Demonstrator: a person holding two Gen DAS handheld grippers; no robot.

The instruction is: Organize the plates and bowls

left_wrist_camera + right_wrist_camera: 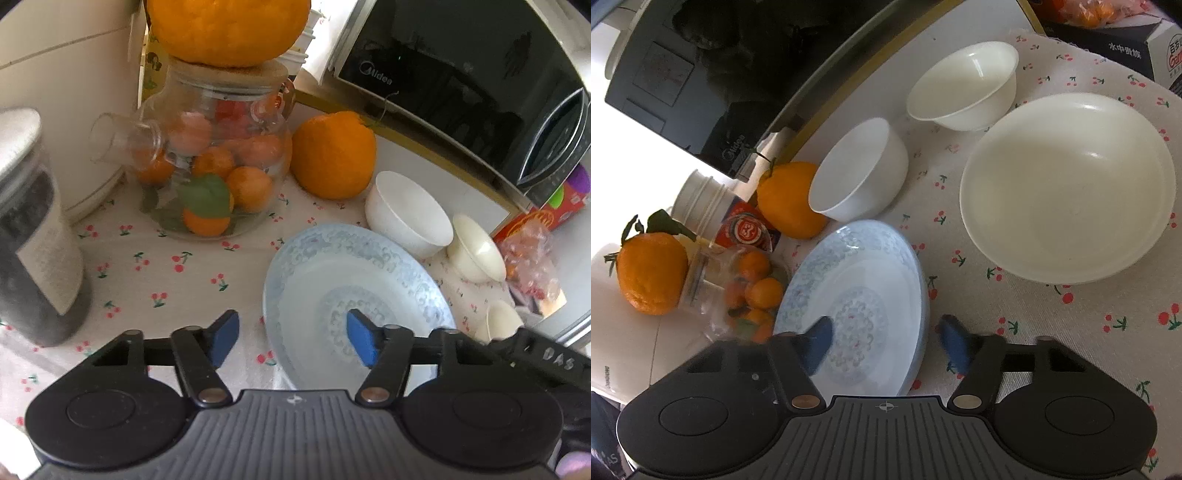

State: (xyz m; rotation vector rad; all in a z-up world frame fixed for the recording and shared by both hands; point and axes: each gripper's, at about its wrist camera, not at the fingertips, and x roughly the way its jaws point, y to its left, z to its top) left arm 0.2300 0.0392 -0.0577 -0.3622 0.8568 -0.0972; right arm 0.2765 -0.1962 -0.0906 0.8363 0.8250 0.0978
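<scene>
A cherry-print cloth (1052, 325) covers the counter where both grippers meet over one pale blue plate (864, 295). The right gripper (884, 341) has its jaws spread wide across the plate's near right rim: one blue pad (818, 343) sits over the patterned centre, the other over the cloth just outside the edge, neither clearly touching. The left gripper (291, 341) is likewise spread, its right-hand pad (360, 341) above the plate's (354, 291) centre and its left-hand pad over bare cloth (166, 273) beside the rim.

Only the right wrist view shows the big cream bowl (1067, 188), well right of the plate, and a dark box (1137, 48) at the far corner. It also shows the flared bowl (964, 85) whole, near the microwave (701, 92), and the white bowl (860, 173) between an orange (786, 199) and the plate, just beside both.

Only the left wrist view shows the dark canister (33, 236) at far left and the wrapped snacks (528, 254) at right. There the glass jar (214, 162) of small fruit stands upright with a large orange (229, 29) on its cork lid; a second orange (332, 155) sits beside it. The white bowl (410, 214), the flared bowl (476, 251) and a small cup (498, 321) line the plate's far right side. The microwave (461, 85) fills the upper right.
</scene>
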